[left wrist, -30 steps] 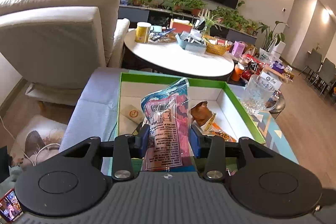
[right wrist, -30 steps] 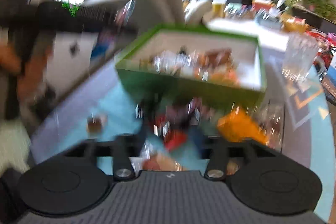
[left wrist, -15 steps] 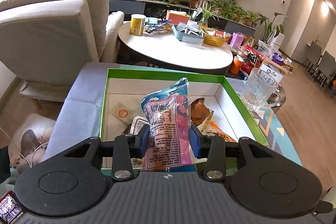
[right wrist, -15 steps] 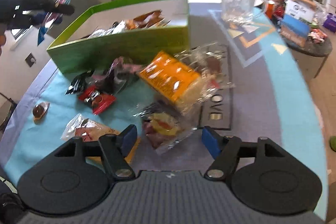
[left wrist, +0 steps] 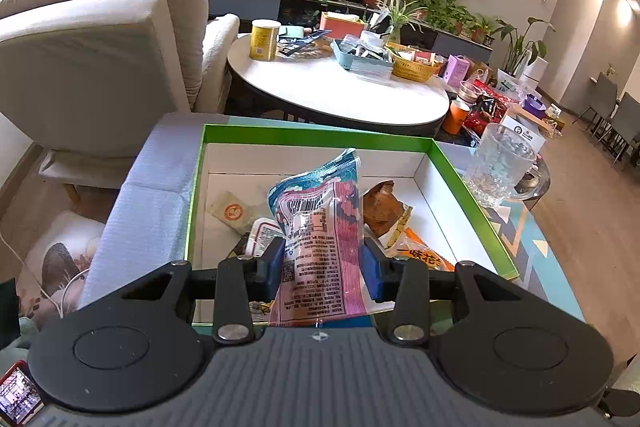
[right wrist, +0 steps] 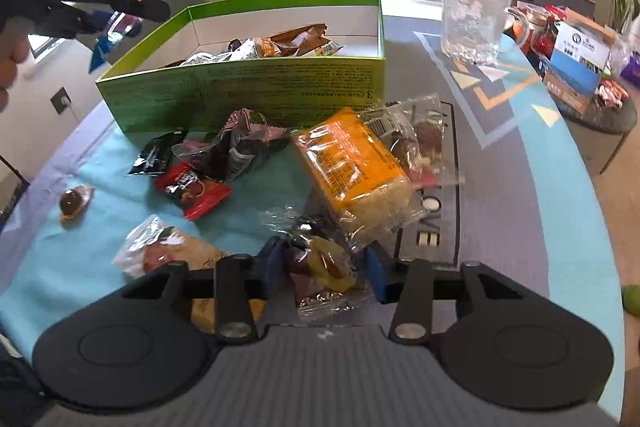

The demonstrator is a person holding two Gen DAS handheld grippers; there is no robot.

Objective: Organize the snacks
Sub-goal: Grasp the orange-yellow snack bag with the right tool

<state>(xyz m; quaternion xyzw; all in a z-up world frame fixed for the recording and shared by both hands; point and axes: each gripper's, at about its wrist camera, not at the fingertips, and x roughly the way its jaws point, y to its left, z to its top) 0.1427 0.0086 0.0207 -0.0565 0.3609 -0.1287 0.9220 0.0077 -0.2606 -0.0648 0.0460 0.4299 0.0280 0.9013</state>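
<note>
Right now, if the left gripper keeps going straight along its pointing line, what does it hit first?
Probably the snacks already in the green box: the left gripper holds a pink-and-blue packet angled down over them, likely the brown wrapper. Depth unclear.

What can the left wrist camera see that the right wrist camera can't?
Only the left wrist view shows the left gripper clamping the pink snack bag above the box.

Only the right wrist view shows loose snacks outside the box, such as the orange pack, and the right gripper closing around a clear-wrapped snack.

Both show the green box and glass mug.
</note>
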